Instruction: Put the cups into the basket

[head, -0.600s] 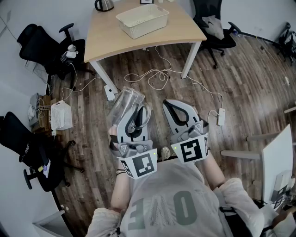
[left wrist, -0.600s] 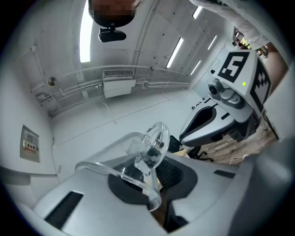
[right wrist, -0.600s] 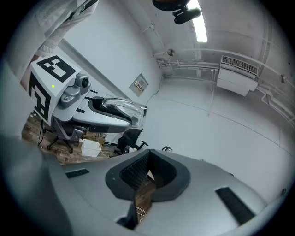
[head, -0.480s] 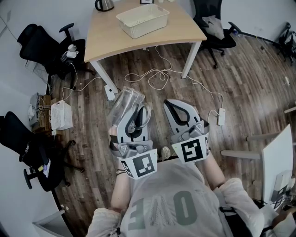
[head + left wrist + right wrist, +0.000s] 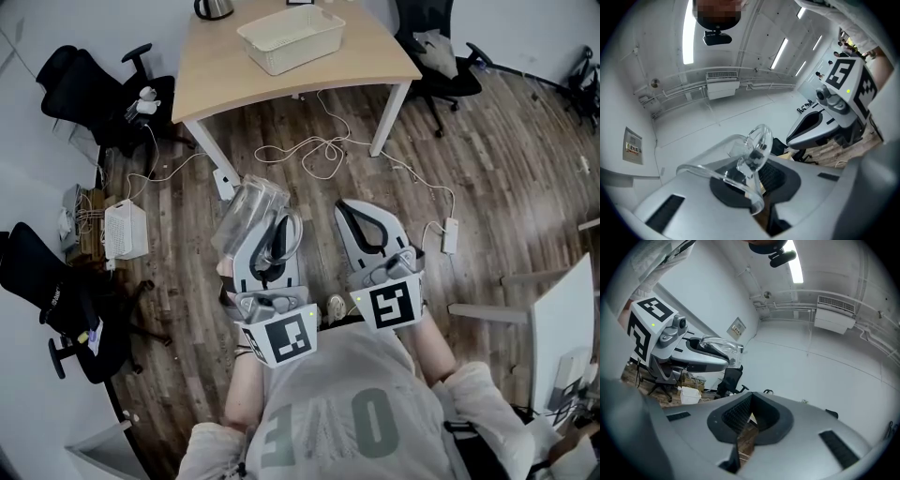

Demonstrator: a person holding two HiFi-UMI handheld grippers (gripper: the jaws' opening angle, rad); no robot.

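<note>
A white mesh basket (image 5: 291, 37) stands on the wooden table (image 5: 211, 80) at the far end of the head view. Well short of the table, over the wood floor, my left gripper (image 5: 272, 223) is shut on a clear glass cup (image 5: 249, 206) with a handle. In the left gripper view the cup (image 5: 740, 161) lies tilted across the jaws of that gripper (image 5: 761, 190), and its handle (image 5: 759, 140) points away. My right gripper (image 5: 359, 214) hangs beside it, shut and empty. Its jaws meet with nothing between them in the right gripper view (image 5: 746, 417), where the left gripper's cup (image 5: 719, 345) shows too.
White cables (image 5: 314, 155) and a power strip (image 5: 448, 236) lie on the floor between me and the table. Black office chairs stand at the left (image 5: 89, 89), lower left (image 5: 52, 291) and behind the table (image 5: 436, 52). A kettle (image 5: 212, 8) is on the table.
Almost nothing: the view has shifted slightly, the left gripper with the cup has drifted a little left, and both grippers stay shut.
</note>
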